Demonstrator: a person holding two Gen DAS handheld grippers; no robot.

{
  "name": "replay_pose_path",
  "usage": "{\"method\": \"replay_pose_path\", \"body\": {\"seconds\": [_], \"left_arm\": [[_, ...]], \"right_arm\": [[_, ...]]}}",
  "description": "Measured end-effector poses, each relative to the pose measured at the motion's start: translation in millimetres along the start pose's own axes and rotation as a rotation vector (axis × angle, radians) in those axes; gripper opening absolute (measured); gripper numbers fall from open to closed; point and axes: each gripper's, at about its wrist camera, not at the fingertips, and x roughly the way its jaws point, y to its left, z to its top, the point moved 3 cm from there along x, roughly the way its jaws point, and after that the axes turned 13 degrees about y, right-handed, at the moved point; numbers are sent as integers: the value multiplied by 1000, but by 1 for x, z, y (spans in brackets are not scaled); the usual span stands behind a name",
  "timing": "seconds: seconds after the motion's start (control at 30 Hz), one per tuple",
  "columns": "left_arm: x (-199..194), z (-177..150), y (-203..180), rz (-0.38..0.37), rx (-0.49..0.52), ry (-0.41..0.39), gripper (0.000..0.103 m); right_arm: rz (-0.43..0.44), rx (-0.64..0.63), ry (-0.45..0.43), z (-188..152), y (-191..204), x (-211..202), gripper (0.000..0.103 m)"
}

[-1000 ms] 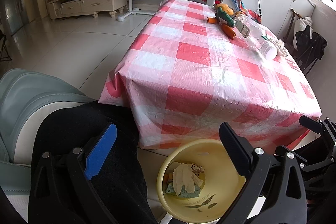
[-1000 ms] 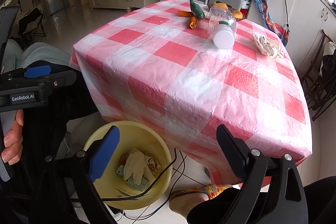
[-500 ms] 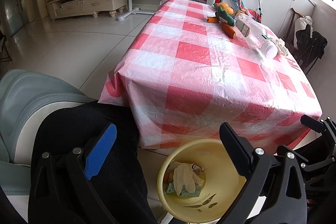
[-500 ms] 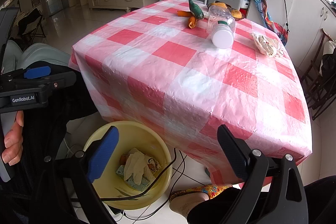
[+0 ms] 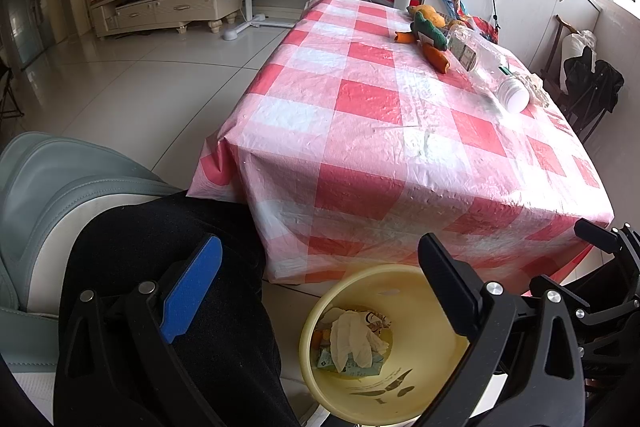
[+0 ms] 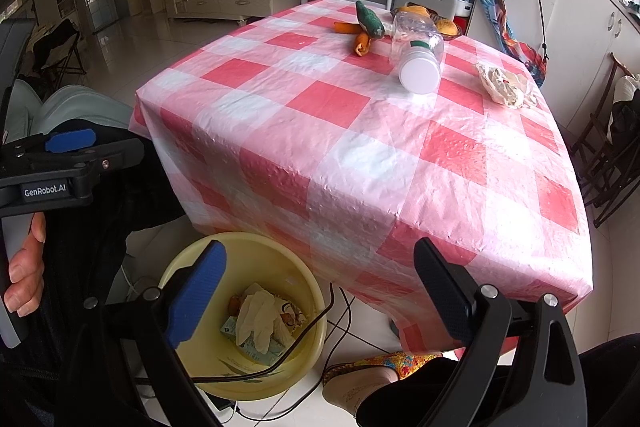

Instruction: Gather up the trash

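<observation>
- Your left gripper (image 5: 320, 291) hangs low at the near left, jaws spread wide and holding nothing, above the yellow bin (image 5: 436, 367) on the floor.
- That bin sits just off the near edge of the checked table (image 6: 360, 163) and already holds a pale glove and some wrappers.
- Your right gripper (image 6: 320, 291) is equally wide and empty, also low by the bin.
- Trash left on the table, counted left to right: 2 orange peel pieces (image 6: 362, 45), 1 clear plastic bottle (image 6: 418, 57), 1 crumpled wrapper (image 6: 504, 85). A green toy sits among the peels.
- All of it lies far across the table, toward the right side, well apart from both tools.
- The bottle lies on its side, long axis running near-to-far, white cap toward you.
- I judge your right hand the nearer one for the wrapper and bottle.
</observation>
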Motion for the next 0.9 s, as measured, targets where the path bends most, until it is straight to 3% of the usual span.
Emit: {"method": "replay_pose_path", "body": {"seconds": [0.33, 0.6, 0.9], "left_arm": [[-4, -2, 7, -22, -31, -41, 95], [-23, 5, -2, -37, -24, -87, 95], [-18, 68, -40, -11, 43, -96, 95]], "right_arm": [[5, 24, -40, 1, -4, -11, 91], [-45, -8, -100, 14, -16, -42, 91], [-21, 19, -122, 72, -80, -26, 91]]}}
